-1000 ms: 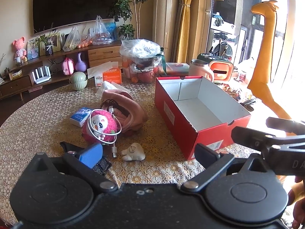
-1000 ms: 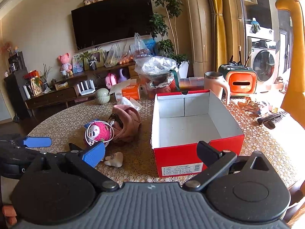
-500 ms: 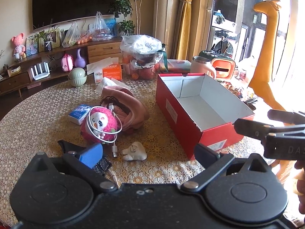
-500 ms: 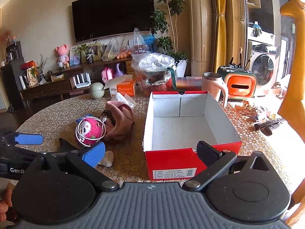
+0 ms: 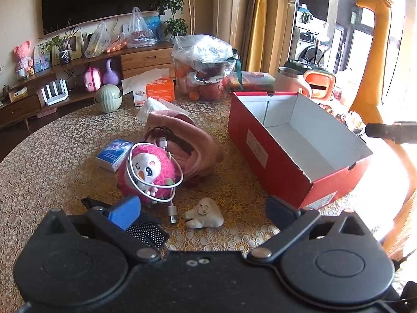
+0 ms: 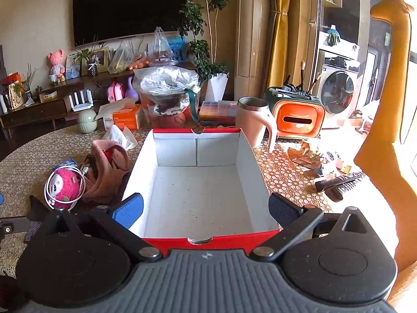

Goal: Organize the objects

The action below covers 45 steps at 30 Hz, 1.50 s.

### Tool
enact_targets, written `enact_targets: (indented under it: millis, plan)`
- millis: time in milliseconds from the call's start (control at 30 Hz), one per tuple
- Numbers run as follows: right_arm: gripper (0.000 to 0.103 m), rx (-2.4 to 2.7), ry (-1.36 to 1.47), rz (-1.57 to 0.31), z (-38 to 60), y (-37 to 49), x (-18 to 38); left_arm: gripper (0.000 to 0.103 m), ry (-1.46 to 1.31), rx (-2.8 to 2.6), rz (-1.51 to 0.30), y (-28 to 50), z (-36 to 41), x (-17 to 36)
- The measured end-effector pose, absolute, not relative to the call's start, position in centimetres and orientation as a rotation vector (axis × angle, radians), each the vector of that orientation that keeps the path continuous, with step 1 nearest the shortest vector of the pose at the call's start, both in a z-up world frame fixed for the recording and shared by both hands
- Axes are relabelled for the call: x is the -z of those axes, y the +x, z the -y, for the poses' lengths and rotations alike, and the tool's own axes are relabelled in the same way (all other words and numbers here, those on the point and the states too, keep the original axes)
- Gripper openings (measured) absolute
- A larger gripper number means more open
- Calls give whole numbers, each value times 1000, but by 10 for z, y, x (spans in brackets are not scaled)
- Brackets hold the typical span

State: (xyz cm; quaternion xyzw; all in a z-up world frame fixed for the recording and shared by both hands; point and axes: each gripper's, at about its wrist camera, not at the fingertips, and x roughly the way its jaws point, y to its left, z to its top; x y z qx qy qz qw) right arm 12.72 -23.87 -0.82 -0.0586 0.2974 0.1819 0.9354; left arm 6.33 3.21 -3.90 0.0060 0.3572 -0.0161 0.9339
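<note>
An open red shoebox with a white, empty inside stands on the round table. Left of it lie a pink plush toy wrapped in a white cable, a pink cap, a blue-white packet, a white tooth-shaped charm and a black dotted item. My left gripper is open and empty, just above the charm. My right gripper is open and empty, over the box's near edge.
At the back of the table stand a bagged fruit basket, an orange tissue box, a green jar, a pink jug and an orange holder. Remotes lie right. An orange giraffe figure stands at the right.
Both grippers moved forward toward the table. The right gripper moved right and closer, so the box now fills its view. The left gripper came nearer the toy and charm.
</note>
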Motion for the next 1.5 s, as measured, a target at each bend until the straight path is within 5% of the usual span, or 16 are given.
enact_targets:
  millis: [367, 900, 1500]
  plan:
    - [101, -298, -143, -735, 263, 203, 38, 96, 64, 52, -841, 107, -18, 89]
    - [36, -234, -160, -936, 270, 269, 90, 88, 127, 16, -867, 134, -10, 129]
    - [5, -279, -222, -934, 256, 261, 93, 73, 125, 25, -882, 146, -9, 145]
